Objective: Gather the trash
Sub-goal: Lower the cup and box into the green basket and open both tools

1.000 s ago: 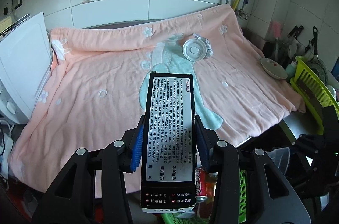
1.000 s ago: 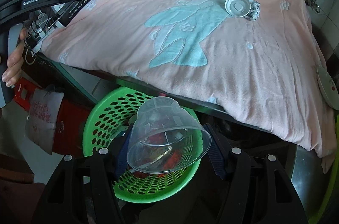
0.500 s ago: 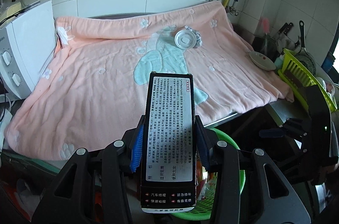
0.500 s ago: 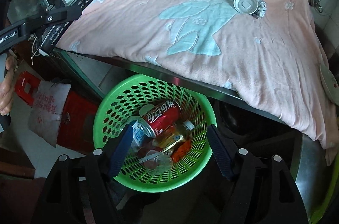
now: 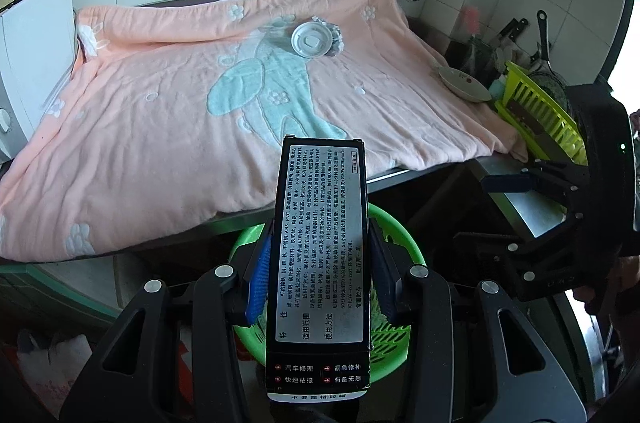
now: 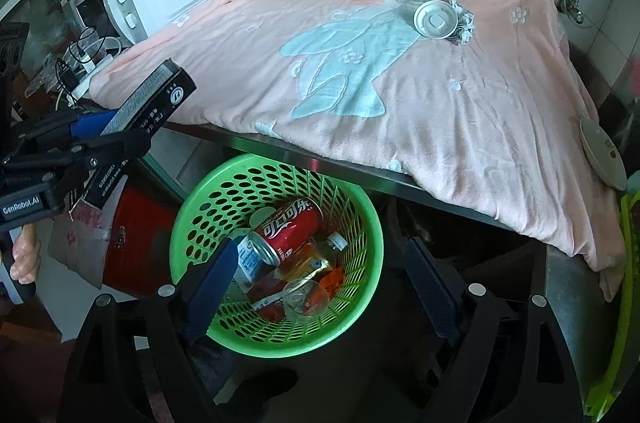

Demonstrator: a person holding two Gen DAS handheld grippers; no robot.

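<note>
Both tongs were matte black plastic, with angular arms and round silver screw heads at the pivots. The left tongs point(image 5: 320, 271) carried bright blue ribbed pads; the right tongs point(image 6: 320, 279) had darker navy ones. White "GenRobot.AI" lettering marked the black body at the frame's left edge.

Green basket point(image 5: 394, 239) mostly hidden behind the black box point(image 5: 320, 263) in the left wrist view, box's small print too fine to read, white microwave point(image 5: 28, 63) cut off by the left edge, crumpled wrapper point(image 6: 464, 23) partly hidden behind the round lid point(image 6: 435, 20).
</note>
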